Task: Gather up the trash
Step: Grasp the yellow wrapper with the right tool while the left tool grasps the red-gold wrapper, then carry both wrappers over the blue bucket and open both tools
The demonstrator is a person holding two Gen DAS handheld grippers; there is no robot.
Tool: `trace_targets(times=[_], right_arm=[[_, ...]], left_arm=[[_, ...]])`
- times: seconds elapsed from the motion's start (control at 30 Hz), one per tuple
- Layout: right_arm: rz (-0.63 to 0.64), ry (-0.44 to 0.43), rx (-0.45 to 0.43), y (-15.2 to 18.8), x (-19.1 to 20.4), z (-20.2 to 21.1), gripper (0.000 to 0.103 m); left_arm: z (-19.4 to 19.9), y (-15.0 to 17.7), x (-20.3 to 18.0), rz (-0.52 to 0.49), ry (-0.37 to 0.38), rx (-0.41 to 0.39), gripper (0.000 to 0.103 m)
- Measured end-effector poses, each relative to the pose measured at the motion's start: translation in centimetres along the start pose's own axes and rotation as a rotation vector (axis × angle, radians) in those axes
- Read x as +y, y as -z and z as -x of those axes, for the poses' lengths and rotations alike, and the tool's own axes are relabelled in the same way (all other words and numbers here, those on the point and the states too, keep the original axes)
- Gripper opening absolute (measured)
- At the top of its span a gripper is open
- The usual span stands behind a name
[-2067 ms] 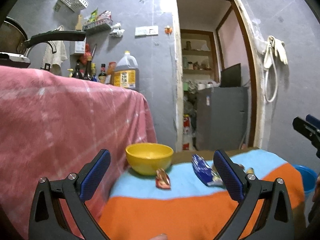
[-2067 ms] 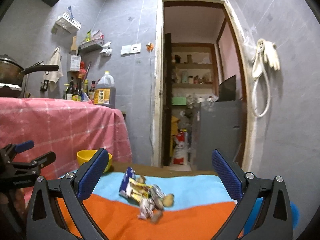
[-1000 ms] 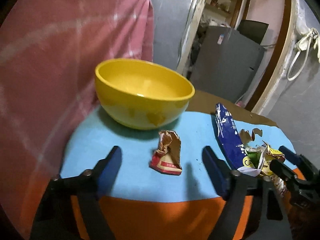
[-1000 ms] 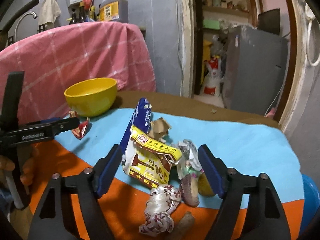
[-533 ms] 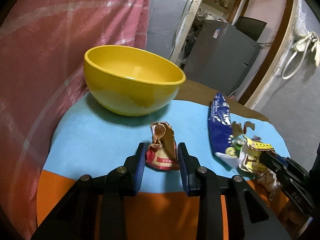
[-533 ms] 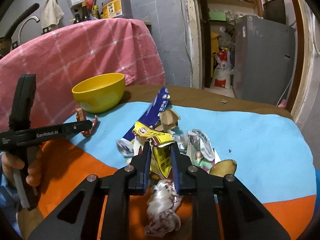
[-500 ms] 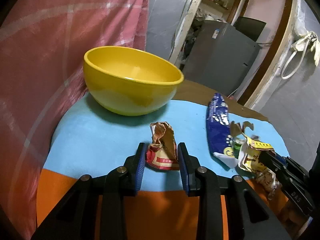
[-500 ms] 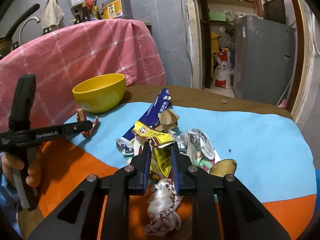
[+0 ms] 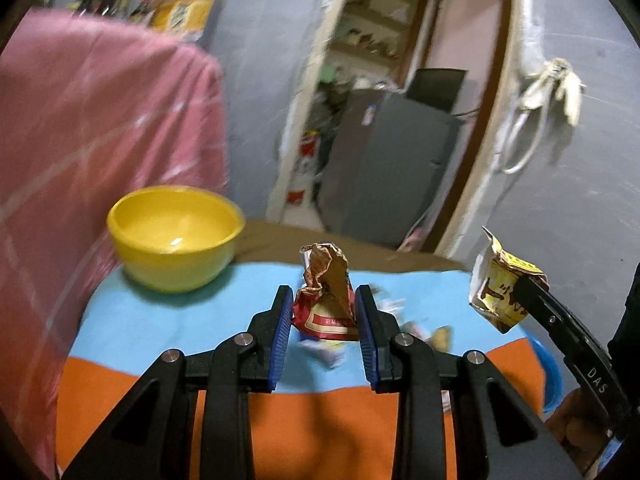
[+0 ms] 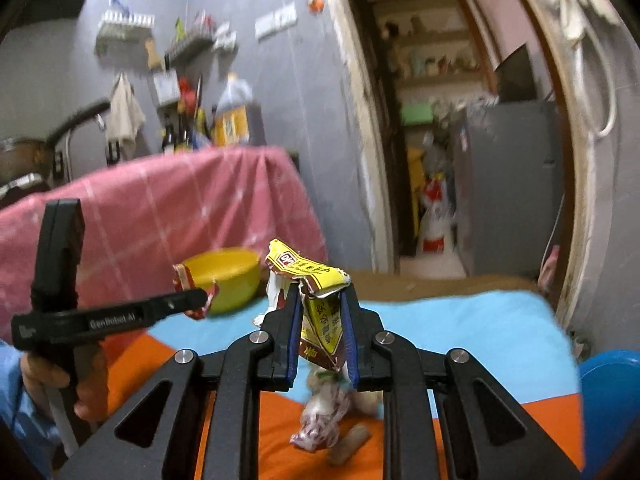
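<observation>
Red wrapper (image 9: 326, 300), crumpled, is pinched between the left gripper (image 9: 323, 322) fingers at centre frame, clear of the worktop (image 9: 160, 320). Yellow wrapper (image 10: 320, 312) is pinched between the right gripper (image 10: 320, 336) fingers, also raised. Yellow bowl (image 9: 174, 236) stands mid-left. Loose litter (image 10: 324, 420) lies lower centre.

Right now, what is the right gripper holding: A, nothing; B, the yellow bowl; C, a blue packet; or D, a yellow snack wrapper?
D: the right gripper is shut on a yellow snack wrapper, lifted clear of the orange and blue tablecloth.
</observation>
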State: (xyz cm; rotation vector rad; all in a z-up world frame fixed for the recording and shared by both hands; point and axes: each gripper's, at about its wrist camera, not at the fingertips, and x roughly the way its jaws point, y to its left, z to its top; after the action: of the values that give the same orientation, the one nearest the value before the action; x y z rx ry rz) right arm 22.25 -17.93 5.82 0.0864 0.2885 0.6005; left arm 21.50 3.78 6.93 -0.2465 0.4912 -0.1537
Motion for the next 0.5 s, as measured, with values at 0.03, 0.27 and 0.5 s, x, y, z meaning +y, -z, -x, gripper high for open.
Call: trace_targets(times=[0.03, 0.27, 0.5], right_arm=[[-0.008, 0.003, -0.013, -0.3, -0.3, 0.6, 0.016], [-0.065, 0.094, -0.116, -1.2, -3.5, 5.2, 0.016], [-0.123, 0.337, -0.193, -1.1, -8.3, 10.8, 0.016]], left_arm=[[0.0, -0.2, -1.0, -0.010, 0.016, -0.010, 0.027], [-0.6, -1.1, -8.3, -0.079, 0.138, -0.029, 0.027], [-3.7, -0.5, -16.2, -0.152, 0.277, 0.044, 0.027]])
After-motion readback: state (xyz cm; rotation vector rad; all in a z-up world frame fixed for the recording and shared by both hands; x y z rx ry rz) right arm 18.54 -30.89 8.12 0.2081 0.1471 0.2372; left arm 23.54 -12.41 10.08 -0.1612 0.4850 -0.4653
